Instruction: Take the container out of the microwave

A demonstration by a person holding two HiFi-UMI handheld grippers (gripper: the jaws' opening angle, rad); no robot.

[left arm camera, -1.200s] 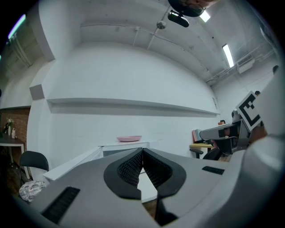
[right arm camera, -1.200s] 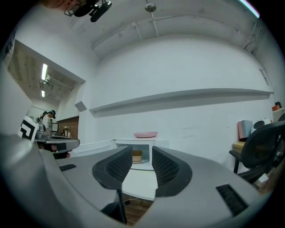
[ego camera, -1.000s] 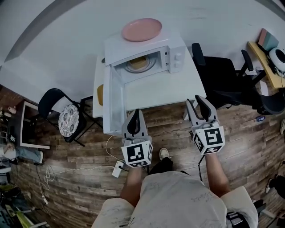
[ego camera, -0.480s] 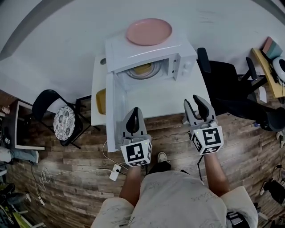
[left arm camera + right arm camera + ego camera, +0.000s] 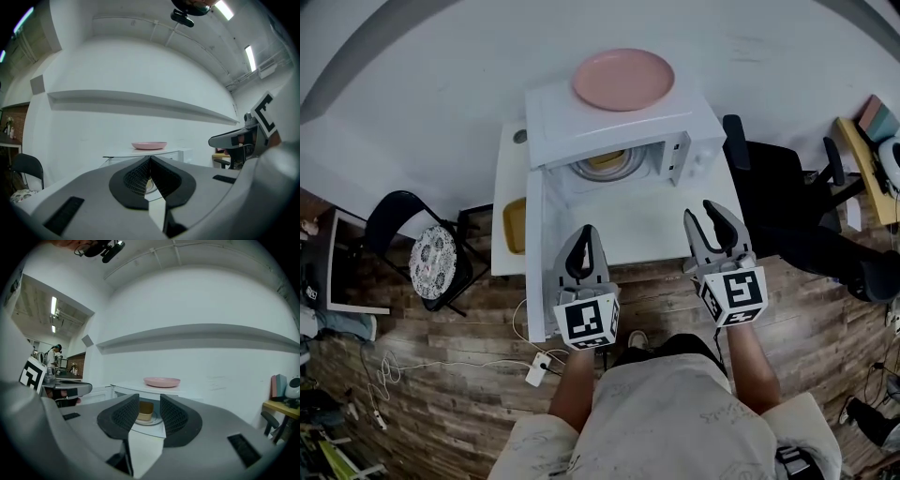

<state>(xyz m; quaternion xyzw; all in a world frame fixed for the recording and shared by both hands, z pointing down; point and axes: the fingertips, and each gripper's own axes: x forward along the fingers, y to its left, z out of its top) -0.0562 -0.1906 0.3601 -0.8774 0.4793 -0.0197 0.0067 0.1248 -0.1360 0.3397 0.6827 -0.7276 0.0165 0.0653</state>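
Pointing my right gripper (image 5: 705, 220), jaws apart and empty, I have the squat yellow container (image 5: 146, 410) straight ahead inside the white microwave (image 5: 572, 127).

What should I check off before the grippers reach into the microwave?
1. Microwave door open: ok.
2. Container in sight inside: ok.
3. Right gripper jaws apart, empty: ok.
4. Left gripper ready to grasp: not ok, jaws together.
5. Pink plate on top, away from the opening: ok.
6. Container cool enough to grip: cannot tell.
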